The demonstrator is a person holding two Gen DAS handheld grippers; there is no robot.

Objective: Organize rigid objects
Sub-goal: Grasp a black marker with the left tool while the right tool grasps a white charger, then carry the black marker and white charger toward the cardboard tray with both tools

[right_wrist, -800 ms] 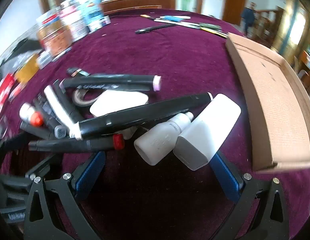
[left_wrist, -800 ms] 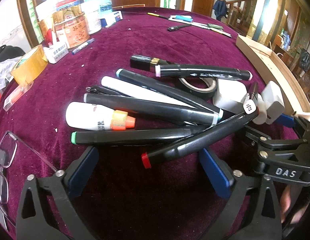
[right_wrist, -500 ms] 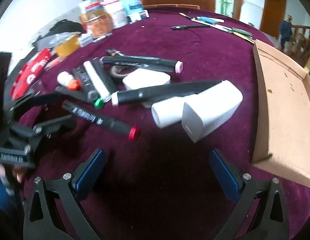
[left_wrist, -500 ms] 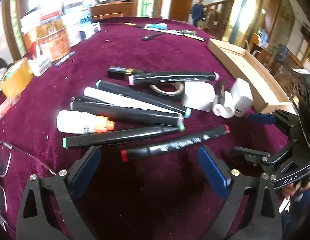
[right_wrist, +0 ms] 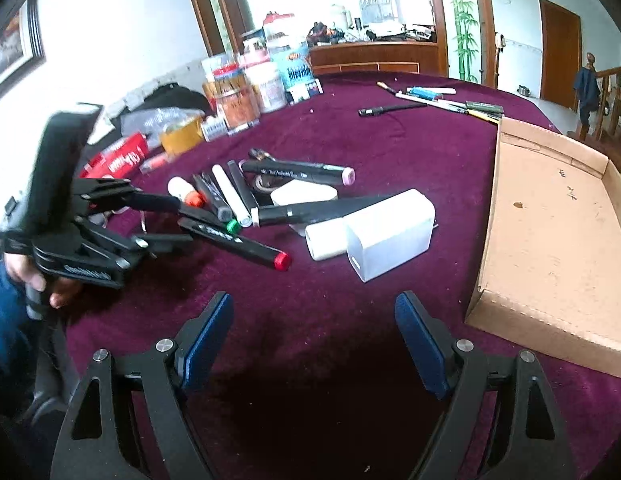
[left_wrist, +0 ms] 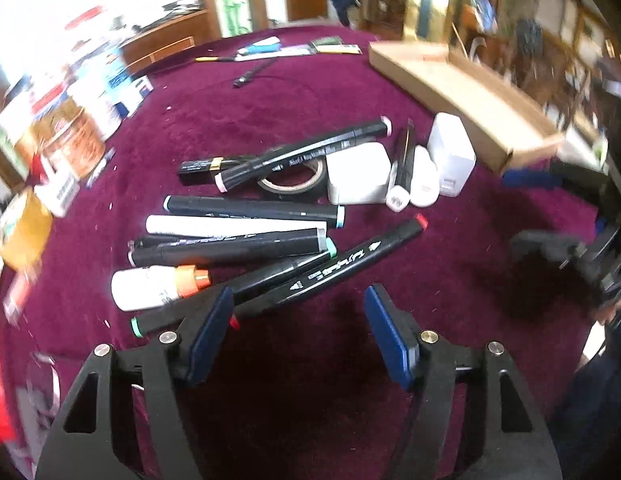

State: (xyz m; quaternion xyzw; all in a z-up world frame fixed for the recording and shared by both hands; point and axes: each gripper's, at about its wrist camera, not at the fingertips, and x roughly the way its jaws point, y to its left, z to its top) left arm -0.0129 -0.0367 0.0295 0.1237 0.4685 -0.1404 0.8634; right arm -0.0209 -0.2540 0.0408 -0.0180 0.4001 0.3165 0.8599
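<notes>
A black marker with a red cap (left_wrist: 330,268) lies alone on the purple cloth, in front of a row of black and white markers (left_wrist: 246,232). Its near end rests between the jaws of my left gripper (left_wrist: 300,338), close to the left pad (left_wrist: 210,332); the jaws are open and not pressing on it. Beside the row lie a white bottle with an orange cap (left_wrist: 158,288), a white adapter (left_wrist: 356,180), a white charger block (right_wrist: 390,234) and a small white bottle (right_wrist: 324,240). My right gripper (right_wrist: 314,340) hangs open over bare cloth, short of the charger block. The left gripper (right_wrist: 185,220) also shows at the left of the right wrist view.
An open cardboard tray (right_wrist: 550,240) sits at the right. A black tape roll (left_wrist: 294,178) lies under the far markers. Jars, boxes and a yellow tape roll (right_wrist: 180,138) crowd the far left edge. Pens (right_wrist: 450,100) lie at the back. A hand (right_wrist: 34,276) holds the left gripper.
The red-capped marker has come off the pile and now lies flat on the cloth. My right gripper has drawn back from the pile. My left gripper has closed in on the marker's near end.
</notes>
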